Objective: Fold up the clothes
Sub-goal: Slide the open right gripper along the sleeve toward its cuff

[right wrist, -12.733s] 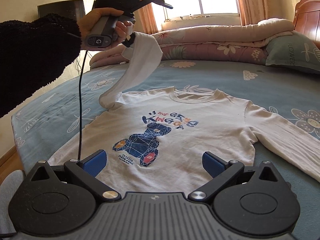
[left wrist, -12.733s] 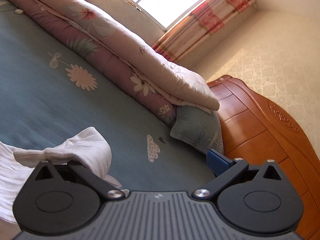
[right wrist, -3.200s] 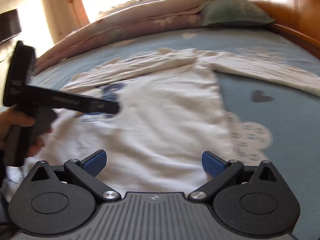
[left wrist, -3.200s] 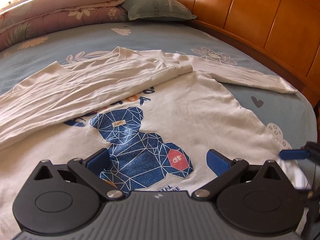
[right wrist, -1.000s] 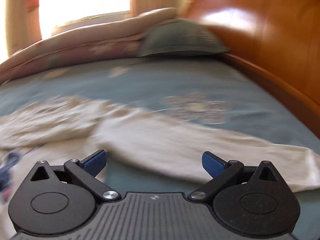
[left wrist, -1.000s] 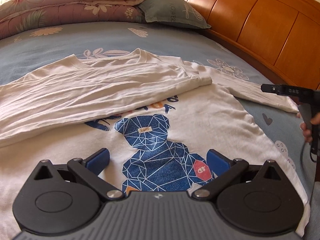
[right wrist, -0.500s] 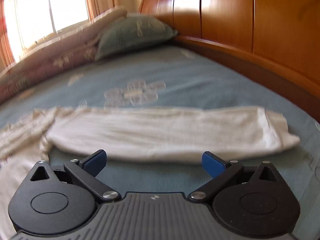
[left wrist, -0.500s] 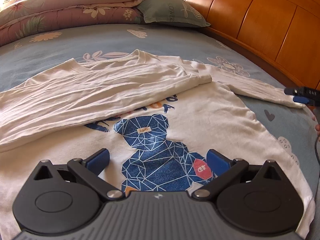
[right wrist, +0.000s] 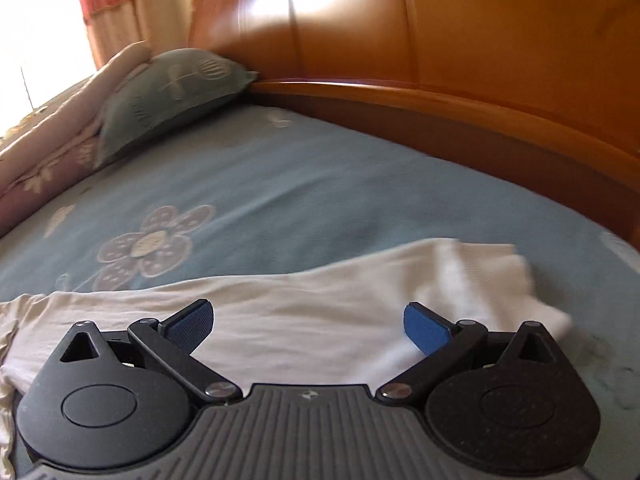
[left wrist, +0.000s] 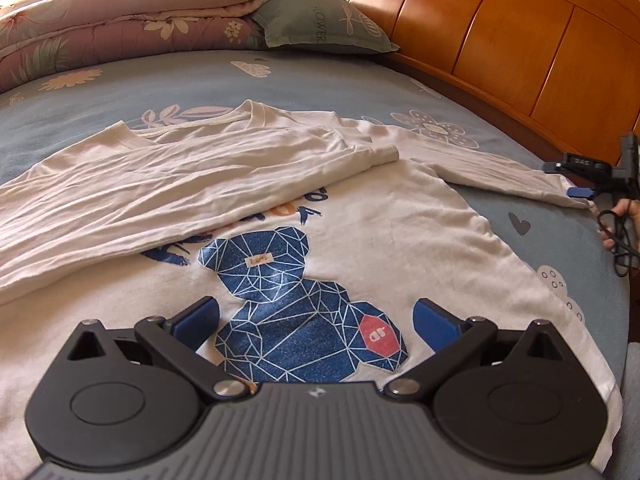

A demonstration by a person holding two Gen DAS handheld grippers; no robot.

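Note:
A white long-sleeved shirt [left wrist: 420, 240] with a blue geometric bear print lies flat on the blue bedsheet. One sleeve [left wrist: 180, 184] is folded across its chest. The other sleeve [left wrist: 500, 172] stretches out toward the headboard side. My left gripper [left wrist: 316, 316] hovers open over the bear print, holding nothing. In the right wrist view, my right gripper [right wrist: 308, 324] is open just above the outstretched sleeve [right wrist: 320, 308], its cuff [right wrist: 500, 276] to the right of the fingers. From the left wrist view the right gripper [left wrist: 580, 184] sits at that cuff, held by a hand.
A wooden headboard [left wrist: 500, 40] runs along the right of the bed. A grey-green pillow [left wrist: 320, 20] and a folded floral quilt [left wrist: 120, 20] lie at the far end. Bare blue sheet [right wrist: 320, 184] lies between the sleeve and the headboard.
My right gripper has come closer and lower over the outstretched sleeve, with the cuff now near its right finger. The left gripper has barely shifted.

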